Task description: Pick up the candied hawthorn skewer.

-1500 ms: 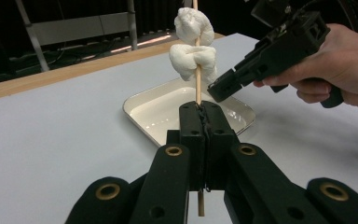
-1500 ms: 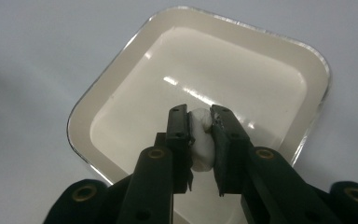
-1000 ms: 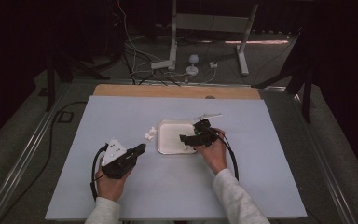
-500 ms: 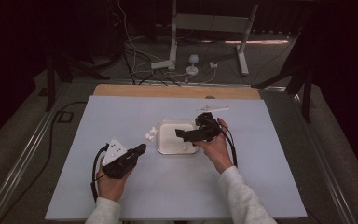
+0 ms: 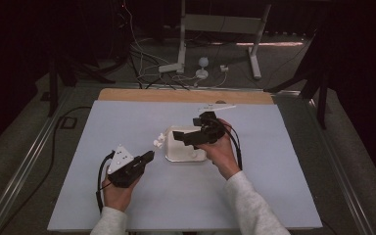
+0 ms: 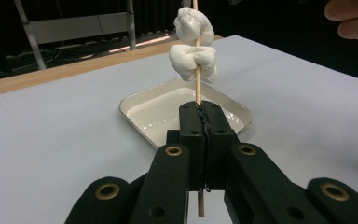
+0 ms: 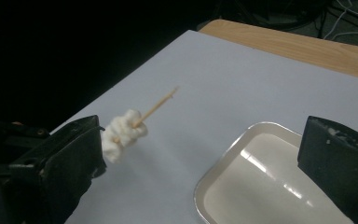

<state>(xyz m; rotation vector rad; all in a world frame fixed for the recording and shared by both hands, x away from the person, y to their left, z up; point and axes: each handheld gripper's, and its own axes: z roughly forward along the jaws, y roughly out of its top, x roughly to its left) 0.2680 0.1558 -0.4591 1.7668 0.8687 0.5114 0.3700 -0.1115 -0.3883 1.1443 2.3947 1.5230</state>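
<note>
Marshmallows (image 6: pixel 193 49) are threaded on a thin wooden skewer (image 6: pixel 197 88), which is pinched between the pressed-together jaws of the left hand-held gripper (image 6: pixel 199 112), near a white tray (image 5: pixel 183 152) on the pale surface (image 5: pixel 274 161). The right hand-held gripper (image 5: pixel 178 135) is held over the tray with its jaws spread wide.
</note>
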